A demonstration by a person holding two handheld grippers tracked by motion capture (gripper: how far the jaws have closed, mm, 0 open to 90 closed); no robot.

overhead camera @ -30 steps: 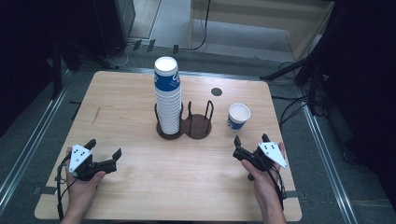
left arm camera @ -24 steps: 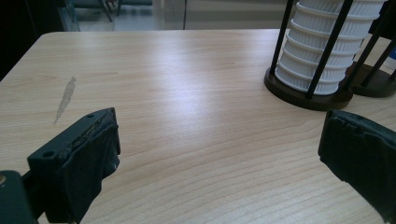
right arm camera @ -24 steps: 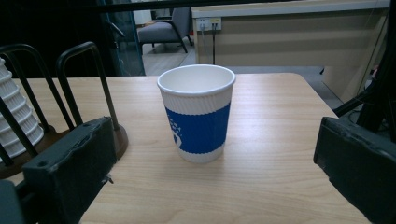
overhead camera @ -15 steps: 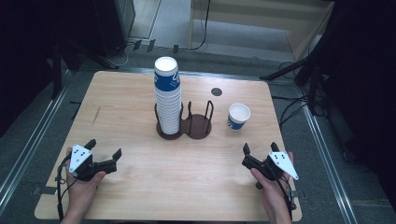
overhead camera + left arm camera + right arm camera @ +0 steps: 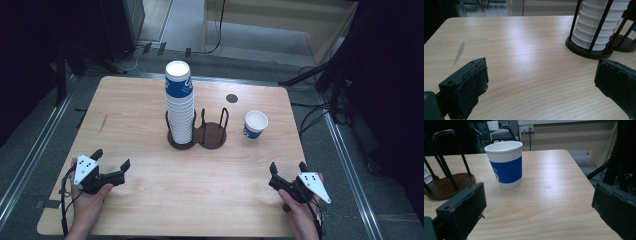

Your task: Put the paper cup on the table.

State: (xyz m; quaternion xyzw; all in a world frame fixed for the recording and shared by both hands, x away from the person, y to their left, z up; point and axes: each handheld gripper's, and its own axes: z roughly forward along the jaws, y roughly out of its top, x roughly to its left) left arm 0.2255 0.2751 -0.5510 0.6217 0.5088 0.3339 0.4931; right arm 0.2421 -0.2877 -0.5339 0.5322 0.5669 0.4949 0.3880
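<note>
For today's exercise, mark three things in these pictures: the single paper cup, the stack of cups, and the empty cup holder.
single paper cup [image 5: 507, 167], right gripper view, on its blue band.
stack of cups [image 5: 179, 107], high view, on its ribbed white side.
empty cup holder [image 5: 214, 136], high view, on its brown base.

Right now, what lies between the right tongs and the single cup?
Nothing: bare table runs from the open right tongs to the cup, as the right gripper view shows.

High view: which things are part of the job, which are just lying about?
In the job:
- single paper cup, standing upright and apart
- stack of cups in the holder
- twin cup holder, right slot empty
- left gripper and right gripper, both open

Lying about:
- dark round spot on the table
</note>
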